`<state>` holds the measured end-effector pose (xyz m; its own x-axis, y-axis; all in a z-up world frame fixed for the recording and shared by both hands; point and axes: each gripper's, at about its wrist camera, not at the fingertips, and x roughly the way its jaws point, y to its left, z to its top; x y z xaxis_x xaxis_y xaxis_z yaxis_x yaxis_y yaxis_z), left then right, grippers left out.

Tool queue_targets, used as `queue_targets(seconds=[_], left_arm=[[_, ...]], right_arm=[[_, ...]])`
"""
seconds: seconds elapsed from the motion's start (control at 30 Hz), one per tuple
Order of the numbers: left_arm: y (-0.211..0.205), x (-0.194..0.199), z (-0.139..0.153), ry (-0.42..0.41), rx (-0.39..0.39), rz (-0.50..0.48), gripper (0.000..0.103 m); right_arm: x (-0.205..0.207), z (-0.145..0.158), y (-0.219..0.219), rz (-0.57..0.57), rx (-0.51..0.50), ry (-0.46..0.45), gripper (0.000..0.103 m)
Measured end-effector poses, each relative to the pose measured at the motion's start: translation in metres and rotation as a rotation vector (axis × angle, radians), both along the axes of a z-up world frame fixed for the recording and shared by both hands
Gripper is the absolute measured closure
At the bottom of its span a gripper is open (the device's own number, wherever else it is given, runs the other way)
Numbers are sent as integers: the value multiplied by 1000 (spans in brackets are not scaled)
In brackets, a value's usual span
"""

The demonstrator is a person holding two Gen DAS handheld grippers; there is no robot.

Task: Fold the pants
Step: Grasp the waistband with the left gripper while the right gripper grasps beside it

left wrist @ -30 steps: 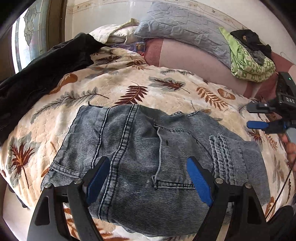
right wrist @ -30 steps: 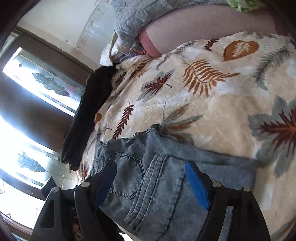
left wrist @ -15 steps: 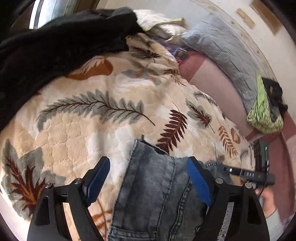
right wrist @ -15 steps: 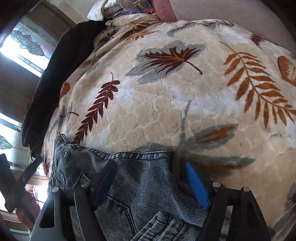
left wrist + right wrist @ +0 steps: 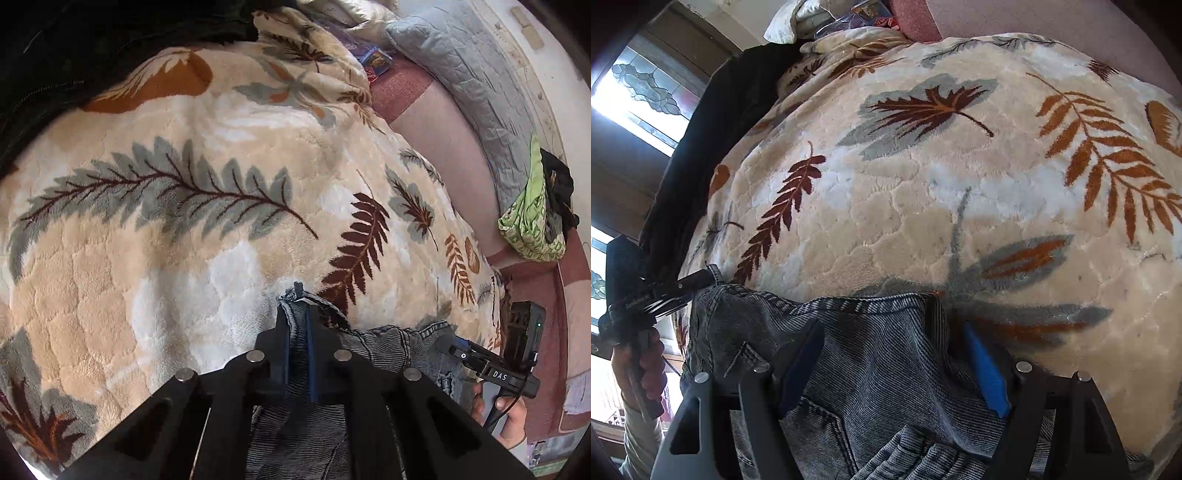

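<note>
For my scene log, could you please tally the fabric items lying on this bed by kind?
Denim pants: 1
Leaf-print blanket: 1
Black garment by the window: 1
Grey quilted pillow: 1
Green patterned cloth: 1
Total: 5

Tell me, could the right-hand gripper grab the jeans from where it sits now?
Probably yes. The right gripper is open, its blue fingers straddling the top edge of the jeans on the leaf-print blanket. Nothing blocks it, and the left gripper already pinches the other corner.
</note>
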<state>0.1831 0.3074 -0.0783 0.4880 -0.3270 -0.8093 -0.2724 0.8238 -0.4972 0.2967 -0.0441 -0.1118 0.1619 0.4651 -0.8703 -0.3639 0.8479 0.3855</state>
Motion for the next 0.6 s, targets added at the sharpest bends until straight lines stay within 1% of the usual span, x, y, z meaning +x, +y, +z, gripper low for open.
queue_targets(seconds=[0.07, 0.1, 0.13, 0.17, 0.2, 0.23, 0.27, 0.3, 0.33, 0.4, 0.47, 0.5, 0.53, 0.6], left_arm=[[-7, -14, 18, -45, 76, 32, 97], [-11, -26, 31, -90, 117, 64, 97], [-19, -40, 45, -144, 184, 101, 97], [-27, -50, 53, -182, 256, 120, 96], [-35, -56, 55, -202, 320, 137, 96], [-39, -52, 46, -174, 354, 144, 96], [-37, -44, 31, -110, 342, 147, 96], [-31, -37, 13, -35, 303, 159, 96], [-25, -33, 0, 6, 267, 160, 95], [-19, -33, -5, -27, 243, 169, 92], [-13, -35, -2, -25, 219, 175, 85], [-9, -38, 1, -24, 198, 176, 77], [-6, -44, 7, -33, 195, 187, 67], [-6, -58, 26, -83, 227, 201, 65]], right_arm=[[-1, 0, -1, -1, -1, -5, 24], [-1, -1, 0, 0, -3, -10, 24], [-2, -1, 0, 1, -7, -17, 24], [-3, -2, 0, 3, -11, -25, 24], [-4, -3, 1, 6, -16, -32, 24], [-5, -3, 3, 9, -24, -38, 24], [-4, -3, 4, 11, -34, -42, 24], [-4, -3, 5, 9, -41, -43, 24], [-4, -1, 6, 5, -45, -43, 24], [-6, 2, 4, -5, -42, -41, 24], [-9, 8, -1, -27, -28, -49, 24], [-13, 13, -4, -40, -17, -62, 24], [-17, 18, -7, -52, -5, -73, 24], [-28, 30, -9, -53, 29, -92, 24]])
